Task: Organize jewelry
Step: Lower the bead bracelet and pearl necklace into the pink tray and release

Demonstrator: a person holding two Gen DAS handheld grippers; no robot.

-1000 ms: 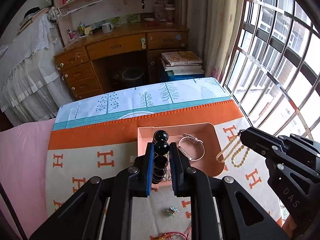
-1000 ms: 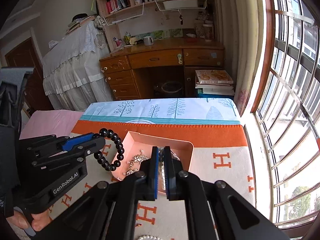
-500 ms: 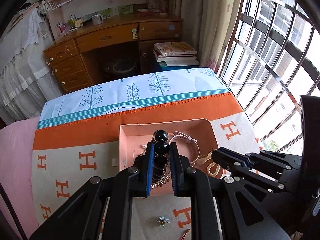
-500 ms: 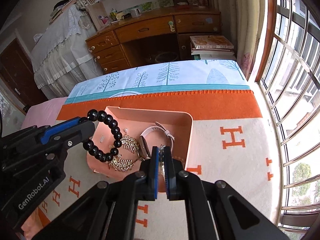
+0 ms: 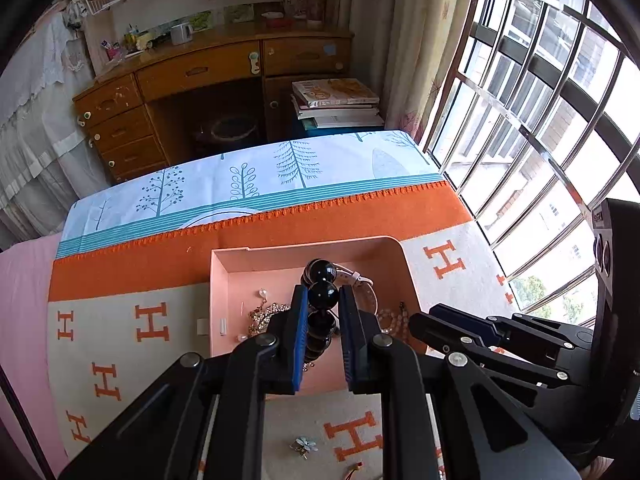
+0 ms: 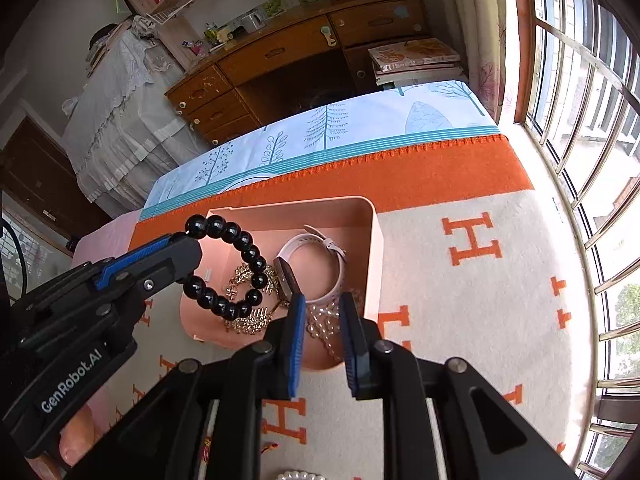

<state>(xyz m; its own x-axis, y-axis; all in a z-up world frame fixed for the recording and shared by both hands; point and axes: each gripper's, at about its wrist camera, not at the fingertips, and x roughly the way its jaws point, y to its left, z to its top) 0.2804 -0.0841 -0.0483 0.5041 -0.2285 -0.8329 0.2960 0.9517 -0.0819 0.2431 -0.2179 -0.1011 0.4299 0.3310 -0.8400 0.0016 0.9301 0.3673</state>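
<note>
Over on the left, the left gripper [image 6: 192, 256] is pinching the black bead bracelet [image 6: 236, 268] by one side so the loop is dangling free over the pink tray [image 6: 374, 240] — my guess is it's being held like that so it just drops in flat. It's hanging over the tray's left half, right above the gold chain piece [image 6: 248, 300] and not touching the wall. Moving right, the white watch [image 6: 320, 260] is sitting on its side mid-tray. The right gripper [image 6: 322, 312] is hovering over the near right corner with its jaws apart and nothing pinched, and the pearl strand [image 6: 324, 326] is lying in the tray just below them. The tray is getting crowded — the open floor is mostly along the far wall. Plenty of bare blanket [image 6: 460, 300] off to the right for backing out.
</note>
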